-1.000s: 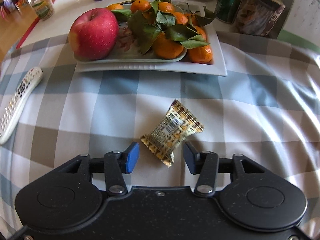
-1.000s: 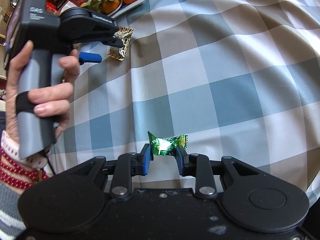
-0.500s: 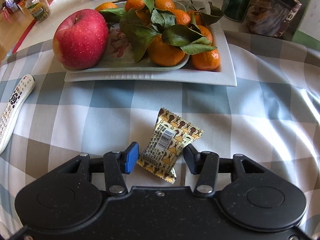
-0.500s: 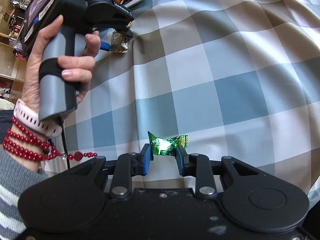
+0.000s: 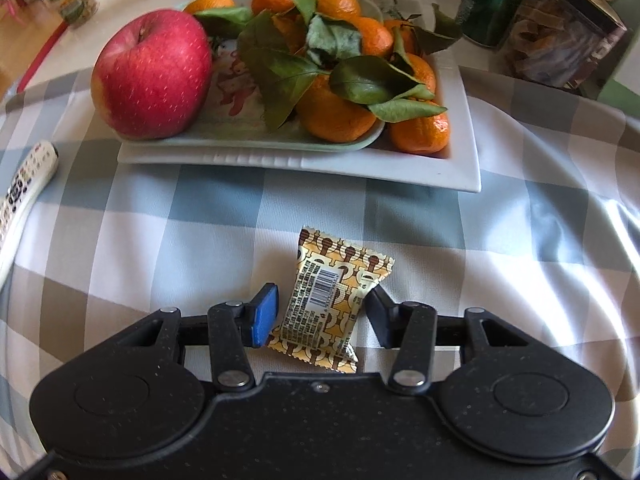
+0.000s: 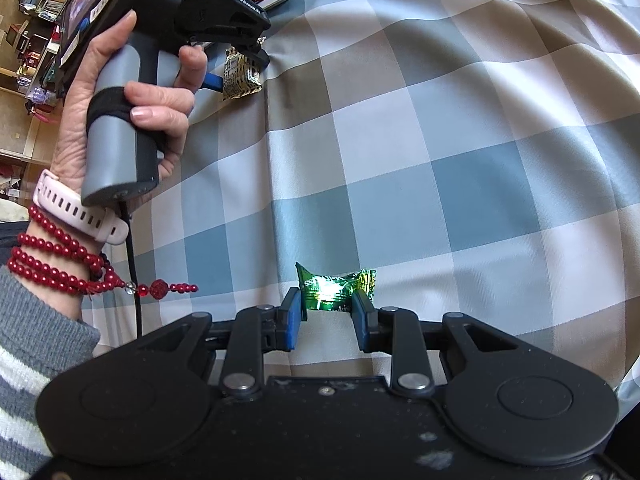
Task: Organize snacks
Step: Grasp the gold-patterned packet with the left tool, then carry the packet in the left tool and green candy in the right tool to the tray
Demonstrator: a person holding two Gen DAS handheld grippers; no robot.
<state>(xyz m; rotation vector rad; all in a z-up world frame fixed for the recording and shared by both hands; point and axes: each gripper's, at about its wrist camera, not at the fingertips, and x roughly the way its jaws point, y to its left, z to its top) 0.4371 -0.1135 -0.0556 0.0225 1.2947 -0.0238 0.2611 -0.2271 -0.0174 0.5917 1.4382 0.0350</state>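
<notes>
Snack packet in yellow and brown was lain on the checked cloth, between the closing jaws of the left gripper.
Contact with its pads could not be made out; green candy was clenched by the right gripper, its lower part hidden.

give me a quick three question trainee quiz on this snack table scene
1. True or false: the red apple lies on the checked tablecloth, off the white tray.
2. What sits between the fingers of the right gripper? A) an orange B) a green foil candy C) a remote control
3. Fill in: the left gripper jaws are closing around a yellow and brown ____.

Key
1. False: it rests on a dish on the tray, beside the leafy oranges.
2. B: the green foil candy.
3. snack packet, which lies on the cloth, barcode side up.
</notes>
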